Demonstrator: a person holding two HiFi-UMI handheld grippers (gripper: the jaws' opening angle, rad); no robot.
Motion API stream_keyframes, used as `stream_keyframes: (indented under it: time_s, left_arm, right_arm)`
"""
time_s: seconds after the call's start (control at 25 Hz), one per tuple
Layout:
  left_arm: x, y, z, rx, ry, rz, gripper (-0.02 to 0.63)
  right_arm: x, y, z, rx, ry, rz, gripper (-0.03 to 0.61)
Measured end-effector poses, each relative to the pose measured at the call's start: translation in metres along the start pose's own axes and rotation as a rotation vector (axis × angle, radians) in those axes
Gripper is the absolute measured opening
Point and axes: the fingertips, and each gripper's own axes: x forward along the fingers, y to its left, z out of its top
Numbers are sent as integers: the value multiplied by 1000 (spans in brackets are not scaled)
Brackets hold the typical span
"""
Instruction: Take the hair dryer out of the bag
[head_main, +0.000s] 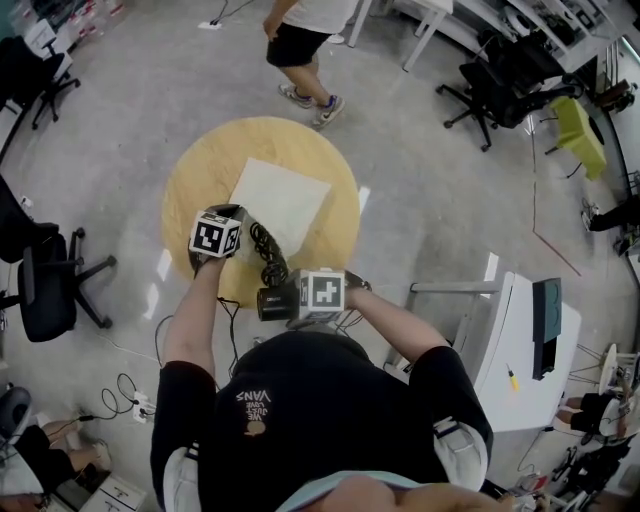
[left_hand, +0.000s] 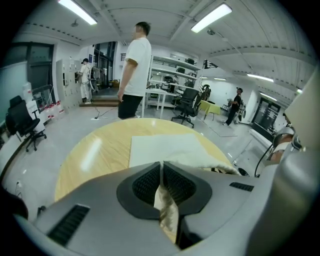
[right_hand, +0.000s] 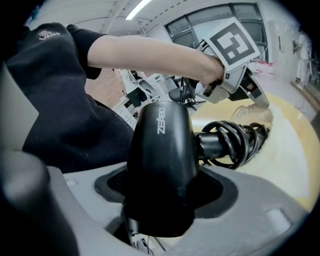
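The white cloth bag (head_main: 280, 200) lies flat on the round wooden table (head_main: 200, 170). My left gripper (head_main: 232, 213) is shut on the bag's near edge; cream fabric (left_hand: 166, 205) shows pinched between its pads. My right gripper (head_main: 288, 300) is shut on the black hair dryer (head_main: 272, 302), held over the table's near edge, outside the bag. In the right gripper view the dryer's body (right_hand: 161, 160) fills the jaws. Its coiled black cord (right_hand: 235, 142) runs toward the bag's mouth, where my left gripper (right_hand: 260, 105) holds the fabric.
A person (head_main: 300, 35) stands beyond the table's far side. A black office chair (head_main: 50, 290) is to the left and more chairs (head_main: 500, 85) at the back right. A white cabinet (head_main: 525, 345) stands to my right. Cables (head_main: 125, 395) lie on the floor.
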Motion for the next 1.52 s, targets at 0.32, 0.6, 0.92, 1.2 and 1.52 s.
stream_keyframes:
  time_s: [0.32, 0.6, 0.92, 1.2, 1.52]
  left_arm:
    - [-4, 13, 10, 2, 7, 25, 34]
    - [0, 17, 8, -7, 14, 46, 34]
    - [-6, 19, 1, 9, 16, 60, 35]
    - [-11, 16, -3, 24, 0, 40, 61]
    - [-21, 11, -21, 30, -10, 3, 152]
  right_arm:
    - [-5, 17, 13, -10, -73, 31, 354]
    - [-18, 24, 25, 21, -170, 14, 354]
    - [-44, 26, 47, 66, -325, -59, 354]
    - [-62, 25, 64, 120, -462, -108, 354]
    - [-75, 29, 77, 171, -585, -164, 355]
